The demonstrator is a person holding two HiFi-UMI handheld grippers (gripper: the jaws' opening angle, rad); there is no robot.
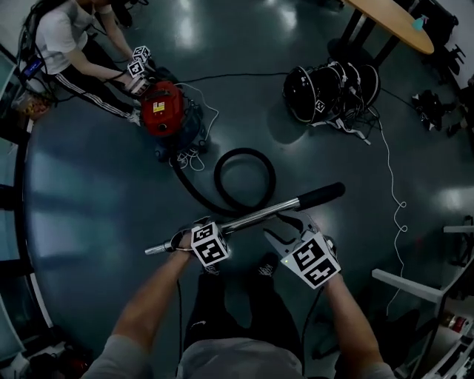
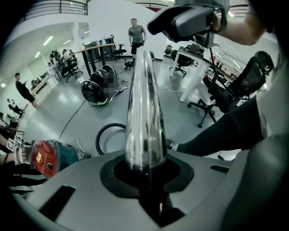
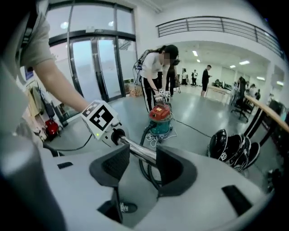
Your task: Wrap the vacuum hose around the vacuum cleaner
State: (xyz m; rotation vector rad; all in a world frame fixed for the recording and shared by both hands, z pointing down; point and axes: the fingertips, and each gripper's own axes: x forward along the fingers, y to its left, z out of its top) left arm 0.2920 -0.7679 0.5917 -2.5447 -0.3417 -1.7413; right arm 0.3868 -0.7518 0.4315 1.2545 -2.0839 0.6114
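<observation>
The red and teal vacuum cleaner (image 1: 164, 111) stands on the floor at the upper left. Its black hose (image 1: 244, 178) lies in a loop on the floor and ends in a chrome wand (image 1: 259, 215) held up slantwise before me. My left gripper (image 1: 181, 240) is shut on the wand's lower end, and the tube (image 2: 144, 113) stands out from between its jaws (image 2: 145, 169). My right gripper (image 1: 289, 228) is open beside the wand's upper part. The tube (image 3: 137, 151) crosses at its fingertips (image 3: 137, 164), and the pads do not press on it.
Another person (image 1: 67, 37) crouches at the vacuum with marker-cube grippers (image 1: 137, 63). A cluster of black helmets (image 1: 329, 92) with cables lies at the upper right by a wooden table (image 1: 392, 22). A white cord (image 1: 392, 192) runs over the floor at right. My shoes (image 1: 266, 266) are below the wand.
</observation>
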